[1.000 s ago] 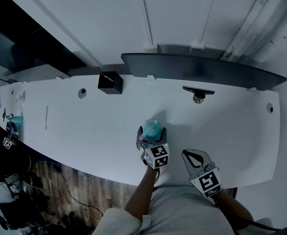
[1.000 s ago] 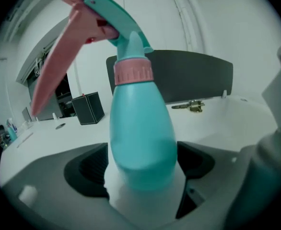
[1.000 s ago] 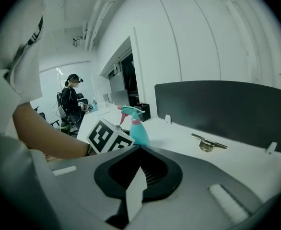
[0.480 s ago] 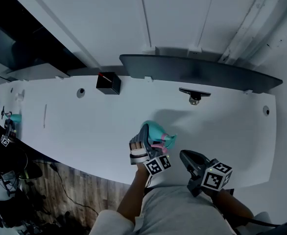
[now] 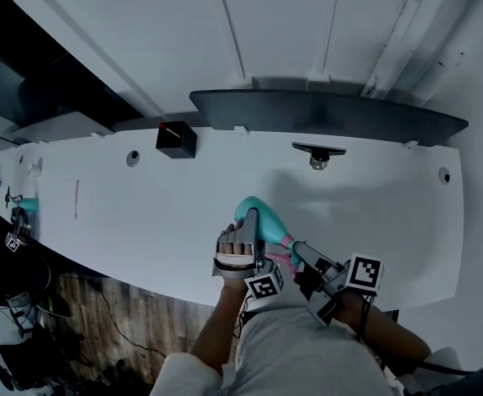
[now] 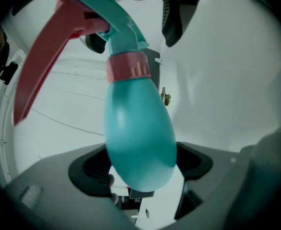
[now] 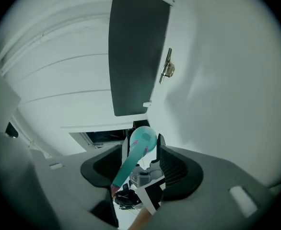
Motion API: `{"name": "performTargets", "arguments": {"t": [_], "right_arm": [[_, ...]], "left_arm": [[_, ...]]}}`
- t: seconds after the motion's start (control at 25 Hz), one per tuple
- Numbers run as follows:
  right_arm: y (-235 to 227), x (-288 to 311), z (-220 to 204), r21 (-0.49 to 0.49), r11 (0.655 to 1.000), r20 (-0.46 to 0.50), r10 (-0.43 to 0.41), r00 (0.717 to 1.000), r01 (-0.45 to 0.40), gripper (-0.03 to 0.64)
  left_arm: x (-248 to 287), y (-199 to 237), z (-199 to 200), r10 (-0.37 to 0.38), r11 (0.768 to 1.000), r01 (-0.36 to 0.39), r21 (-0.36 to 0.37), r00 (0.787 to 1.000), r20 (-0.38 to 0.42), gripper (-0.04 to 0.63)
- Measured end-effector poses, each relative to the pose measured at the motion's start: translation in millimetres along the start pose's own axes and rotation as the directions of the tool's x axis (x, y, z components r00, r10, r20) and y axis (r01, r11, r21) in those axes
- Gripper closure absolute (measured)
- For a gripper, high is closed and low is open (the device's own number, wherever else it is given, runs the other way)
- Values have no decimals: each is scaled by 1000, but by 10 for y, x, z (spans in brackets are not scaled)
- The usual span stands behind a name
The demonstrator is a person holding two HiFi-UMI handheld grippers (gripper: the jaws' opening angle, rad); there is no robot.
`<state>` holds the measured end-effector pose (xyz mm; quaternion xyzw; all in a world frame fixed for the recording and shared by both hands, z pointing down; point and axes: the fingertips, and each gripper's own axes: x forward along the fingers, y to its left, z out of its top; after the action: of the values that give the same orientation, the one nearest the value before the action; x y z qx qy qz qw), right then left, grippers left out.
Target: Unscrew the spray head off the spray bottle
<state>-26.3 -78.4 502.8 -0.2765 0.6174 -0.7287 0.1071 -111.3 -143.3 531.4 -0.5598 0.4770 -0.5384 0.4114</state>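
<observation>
Head view, looking steeply down: we see a long white table (image 5: pixel 143 213) and, near its front edge, two hand-held grippers facing each other. The left gripper (image 5: pixel 252 229) pinches the round teal body of the spray bottle (image 5: pixel 262 219). The bottle is held tipped over on its side, with its spray head (image 5: pixel 287 242) pointing toward the right gripper (image 5: pixel 301 254). In the left gripper view, we see both pads pressed against the bottle's bulging lower body. The pink collar (image 6: pixel 127 67), the teal spray head and the long pink trigger (image 6: pixel 40 66) reach away from the camera. In the right gripper view, the jaws stand spread, having just been opening. The spray head runs between them, and we see neither pad pressing on it. The bottle's teal body shows just beyond. Farther back on the table sit a small black box (image 5: pixel 175 139) and a dark curved panel (image 5: pixel 324 110).
</observation>
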Motion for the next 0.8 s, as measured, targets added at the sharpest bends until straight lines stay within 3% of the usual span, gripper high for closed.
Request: {"name": "performTargets", "arguments": {"t": [0.08, 0.12, 0.4, 0.56, 0.6, 0.64, 0.68, 0.72, 0.76, 0.8], "right_arm": [[-28, -9, -20, -32, 999, -15, -29, 999, 29, 396], [-33, -9, -16, -40, 998, -18, -39, 999, 38, 443], [-65, -35, 86, -102, 994, -88, -46, 995, 37, 449], [55, -23, 101, -241, 970, -164, -35, 986, -6, 453], [71, -25, 82, -339, 941, -183, -60, 981, -6, 523], [75, -31, 65, -475, 880, -202, -107, 974, -2, 528], [83, -35, 50, -625, 780, -216, -163, 963, -8, 529], [100, -36, 35, -767, 641, -221, -223, 949, -28, 529], [122, -39, 20, -885, 462, -214, -286, 934, -61, 529], [141, -46, 1, -966, 235, -187, -348, 919, -108, 529]], "left_arm": [[2, -98, 28, -39, 999, 39, 9, 999, 3, 193], [-1, -142, 34, -55, 998, 55, 14, 998, 3, 195], [-68, -173, 53, -66, 998, 66, 6, 997, 34, 195], [-121, -126, 67, -57, 998, 57, 15, 997, 53, 198], [-137, -151, 69, -69, 997, 68, 21, 996, 54, 198], [-151, -184, 72, -86, 996, 85, 21, 995, 56, 199], [-165, -211, 76, -103, 995, 103, 16, 993, 61, 199], [-179, -232, 81, -121, 993, 121, 7, 990, 68, 199], [-195, -252, 90, -141, 990, 142, -6, 987, 75, 198], [-214, -275, 107, -164, 986, 166, -26, 983, 83, 198]]}}
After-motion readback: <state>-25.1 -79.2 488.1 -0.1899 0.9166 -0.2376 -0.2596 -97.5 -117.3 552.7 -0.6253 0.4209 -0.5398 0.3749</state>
